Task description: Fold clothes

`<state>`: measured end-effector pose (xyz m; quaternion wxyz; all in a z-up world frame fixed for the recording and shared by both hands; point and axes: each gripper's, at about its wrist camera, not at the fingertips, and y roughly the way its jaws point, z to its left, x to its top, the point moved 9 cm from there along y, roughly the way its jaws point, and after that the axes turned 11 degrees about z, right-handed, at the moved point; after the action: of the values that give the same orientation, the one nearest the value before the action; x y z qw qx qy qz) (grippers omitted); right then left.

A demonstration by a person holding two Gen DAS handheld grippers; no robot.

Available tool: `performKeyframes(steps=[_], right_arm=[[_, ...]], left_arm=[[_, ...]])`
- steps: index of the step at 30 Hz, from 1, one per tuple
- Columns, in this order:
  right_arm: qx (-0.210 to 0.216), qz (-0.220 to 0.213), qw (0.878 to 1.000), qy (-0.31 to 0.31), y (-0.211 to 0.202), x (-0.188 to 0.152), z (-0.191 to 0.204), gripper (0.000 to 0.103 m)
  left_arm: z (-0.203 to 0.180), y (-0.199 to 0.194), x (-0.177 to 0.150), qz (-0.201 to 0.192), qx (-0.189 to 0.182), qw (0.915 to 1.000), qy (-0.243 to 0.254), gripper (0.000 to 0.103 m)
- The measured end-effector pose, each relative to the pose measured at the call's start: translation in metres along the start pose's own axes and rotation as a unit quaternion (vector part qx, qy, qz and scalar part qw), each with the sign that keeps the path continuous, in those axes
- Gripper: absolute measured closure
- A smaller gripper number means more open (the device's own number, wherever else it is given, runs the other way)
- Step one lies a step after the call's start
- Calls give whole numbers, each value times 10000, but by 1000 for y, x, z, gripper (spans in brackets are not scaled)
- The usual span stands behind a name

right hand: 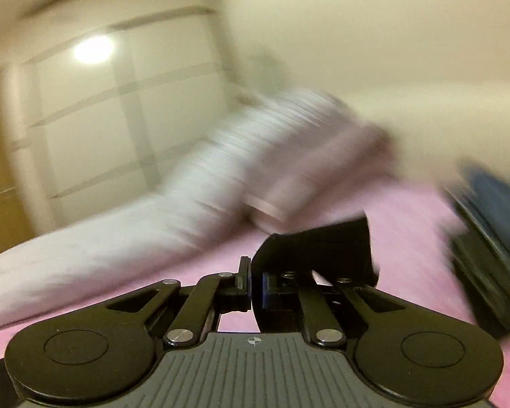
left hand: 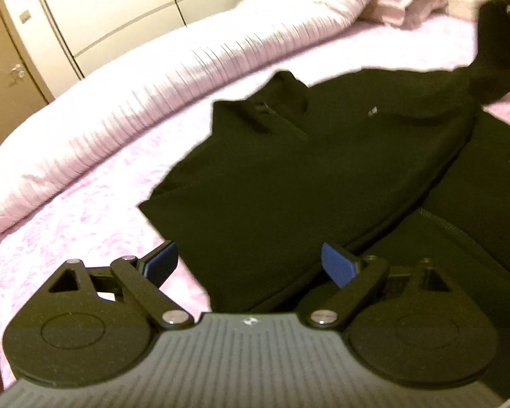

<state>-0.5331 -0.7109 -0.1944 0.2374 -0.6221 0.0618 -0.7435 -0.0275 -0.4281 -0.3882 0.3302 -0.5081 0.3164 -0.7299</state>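
Right gripper (right hand: pixel 250 292) pinches the black sleeve (right hand: pixel 323 248) shut, lifting it to fold.
Left gripper (left hand: pixel 251 265) hovers open over the black top (left hand: pixel 289 170), spread flat on the pink bed (left hand: pixel 68 231) for folding.

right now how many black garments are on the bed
1 that I can tell: a black pullover spread on the pink bedspread, its sleeve raised to the right. Others may lie out of view.

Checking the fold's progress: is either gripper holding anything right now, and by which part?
The right gripper is shut on the black garment, apparently its sleeve end. The left gripper is open, holding nothing.
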Motion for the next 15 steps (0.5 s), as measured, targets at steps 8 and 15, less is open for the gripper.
performKeyframes(steps=[8, 15], right_arm=[[2986, -13, 9182, -2602, -46, -113, 356, 98], [3131, 1639, 8605, -3669, -14, -279, 450, 98]], left_arm=[[49, -37, -51, -40, 182, 9997, -131, 13], [74, -30, -85, 44, 67, 9998, -205, 13]])
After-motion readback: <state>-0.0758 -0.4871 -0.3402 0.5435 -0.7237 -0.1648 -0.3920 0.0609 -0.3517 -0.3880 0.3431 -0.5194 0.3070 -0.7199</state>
